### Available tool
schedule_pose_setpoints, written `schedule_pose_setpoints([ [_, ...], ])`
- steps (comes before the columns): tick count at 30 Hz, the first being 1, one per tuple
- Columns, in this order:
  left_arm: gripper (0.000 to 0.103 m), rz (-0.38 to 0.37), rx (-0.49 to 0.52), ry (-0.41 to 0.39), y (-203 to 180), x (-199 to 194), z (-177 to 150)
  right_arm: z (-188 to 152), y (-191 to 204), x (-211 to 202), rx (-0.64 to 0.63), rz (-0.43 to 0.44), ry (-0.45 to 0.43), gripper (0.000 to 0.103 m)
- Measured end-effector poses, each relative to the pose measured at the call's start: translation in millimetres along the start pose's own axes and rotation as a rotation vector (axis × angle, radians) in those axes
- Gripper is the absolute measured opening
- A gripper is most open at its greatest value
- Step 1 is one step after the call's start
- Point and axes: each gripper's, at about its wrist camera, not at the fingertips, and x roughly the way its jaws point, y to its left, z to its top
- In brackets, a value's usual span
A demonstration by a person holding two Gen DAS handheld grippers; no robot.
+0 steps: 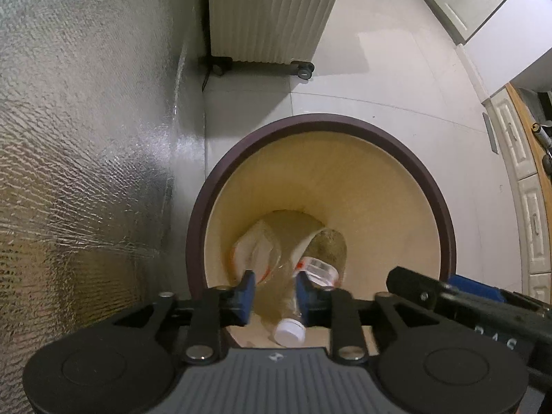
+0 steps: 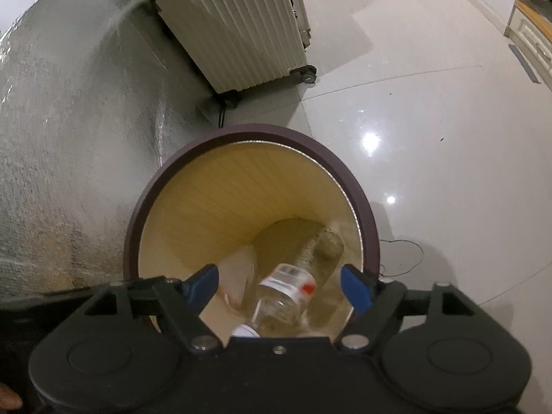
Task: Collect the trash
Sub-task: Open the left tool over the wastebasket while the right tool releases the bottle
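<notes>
The drop-off step is judged to be in hand: a capped bottle point(image 1: 288, 314) sits between the narrowly parted left gripper point(image 1: 275, 293) over the bin point(image 1: 345, 127), grip uncertain. The right gripper point(image 2: 279, 286) is spread wide and empty above a labelled bottle point(image 2: 286, 296) lying inside; both tongs should next be lifted clear toward remaining trash

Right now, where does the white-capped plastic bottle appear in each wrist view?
Left wrist: the plastic bottle is at bottom centre, between the left gripper's fingers, cap toward the camera.
Right wrist: bottom centre, between the right gripper's open fingers.
Shared landmark: the dark-rimmed trash bin.
</notes>
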Motion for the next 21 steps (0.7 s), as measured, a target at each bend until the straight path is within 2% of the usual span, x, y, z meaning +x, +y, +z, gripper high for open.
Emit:
schedule_pose_setpoints([
  [8, 0.051, 0.03, 0.017, 0.015, -4.0, -3.0, -5.1, -11.7, 1.2, -8.4, -0.078, -0.029, -0.016, 0.078],
  [12, 0.067, 0.035, 0.007, 0.017, 0.4, -9.5, -9.0, -15.8, -1.4, -17.1, -0.109, -0.031, -0.031, 0.079],
  [16, 0.084, 0.05, -0.008, 0.005, 5.7, -18.2, -17.3, -17.7, -4.2, -24.2, -0.139, -0.031, -0.051, 0.088],
  [21, 0.098, 0.073, -0.02, -0.008, 8.2, -29.3, -27.2, -24.4, -6.8, -35.4, -0.154, -0.036, -0.072, 0.092],
])
